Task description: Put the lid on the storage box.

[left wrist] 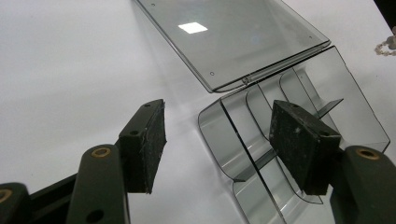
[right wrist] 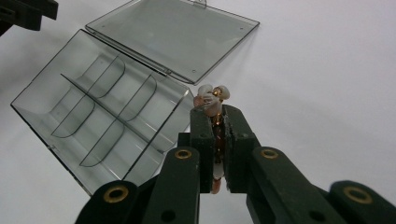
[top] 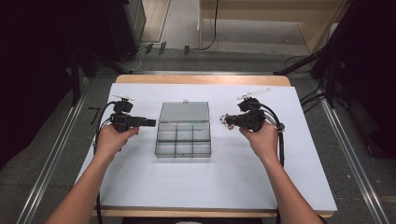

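Black jaws of the right gripper (right wrist: 218, 114) rise close to its own camera, clenched on a string of pale and coppery beads (right wrist: 212, 98); a knot of beads sticks out above the pad tips and a few more hang below them. From the high view the right gripper (top: 227, 120) sits to the right of the box, held up in the person's right hand (top: 262, 138), with the beads (top: 225, 120) at its tip pointing toward the box and just clear of its right edge.

Between the two grippers, near the middle of the white table (top: 224, 186), lies a clear plastic box (top: 183, 140). Its lid (top: 184, 112) is swung fully open and lies flat on the table beyond the compartments, joined to them along the hinge. Thin walls split the box into two rows of three compartments, and no beads can be made out in any of them.

On the left, the left gripper (top: 150, 122) is held level in the left hand (top: 111, 140), aimed at the box from the side and apart from it. In the left gripper view its jaws stand wide apart, released, with nothing between the pads (left wrist: 149, 140); the near corner of the box (left wrist: 243, 154) shows through the gap, and part of the bead string (left wrist: 386, 45) shows at the far right edge
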`<state>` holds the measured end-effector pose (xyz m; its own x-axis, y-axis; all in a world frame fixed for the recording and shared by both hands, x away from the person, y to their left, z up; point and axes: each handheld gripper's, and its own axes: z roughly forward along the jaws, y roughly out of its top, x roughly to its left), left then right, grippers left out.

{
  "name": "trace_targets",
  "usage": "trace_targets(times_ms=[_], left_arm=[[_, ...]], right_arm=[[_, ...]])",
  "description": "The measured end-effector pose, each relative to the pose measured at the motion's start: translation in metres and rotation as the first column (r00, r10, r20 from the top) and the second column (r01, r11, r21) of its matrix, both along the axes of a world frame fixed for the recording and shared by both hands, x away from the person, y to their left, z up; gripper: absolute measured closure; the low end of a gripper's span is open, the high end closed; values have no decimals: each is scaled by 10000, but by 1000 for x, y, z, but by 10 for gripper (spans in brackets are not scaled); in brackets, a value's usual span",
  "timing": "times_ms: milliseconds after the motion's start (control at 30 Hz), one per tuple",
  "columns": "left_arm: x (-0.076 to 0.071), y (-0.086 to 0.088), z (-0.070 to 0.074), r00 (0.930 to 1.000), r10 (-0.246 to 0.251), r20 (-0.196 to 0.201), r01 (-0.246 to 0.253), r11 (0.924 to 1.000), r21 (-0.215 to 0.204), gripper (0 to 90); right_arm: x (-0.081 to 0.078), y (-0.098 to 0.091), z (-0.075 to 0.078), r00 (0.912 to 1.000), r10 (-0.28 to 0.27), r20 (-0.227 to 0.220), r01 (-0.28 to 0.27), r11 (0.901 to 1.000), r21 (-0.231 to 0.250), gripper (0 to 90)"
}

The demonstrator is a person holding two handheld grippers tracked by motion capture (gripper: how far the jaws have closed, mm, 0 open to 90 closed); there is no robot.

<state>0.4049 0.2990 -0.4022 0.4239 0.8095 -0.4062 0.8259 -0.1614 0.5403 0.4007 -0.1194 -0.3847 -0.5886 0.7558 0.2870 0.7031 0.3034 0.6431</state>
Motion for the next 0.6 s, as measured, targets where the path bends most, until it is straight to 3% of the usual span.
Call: trace_targets(times_ms=[600], left_arm=[[0, 1, 0, 10000, 11, -11, -11, 10000, -16, 372]], right_arm=[[-10, 21, 4, 9971, 714, 252, -722, 9969, 327, 860]])
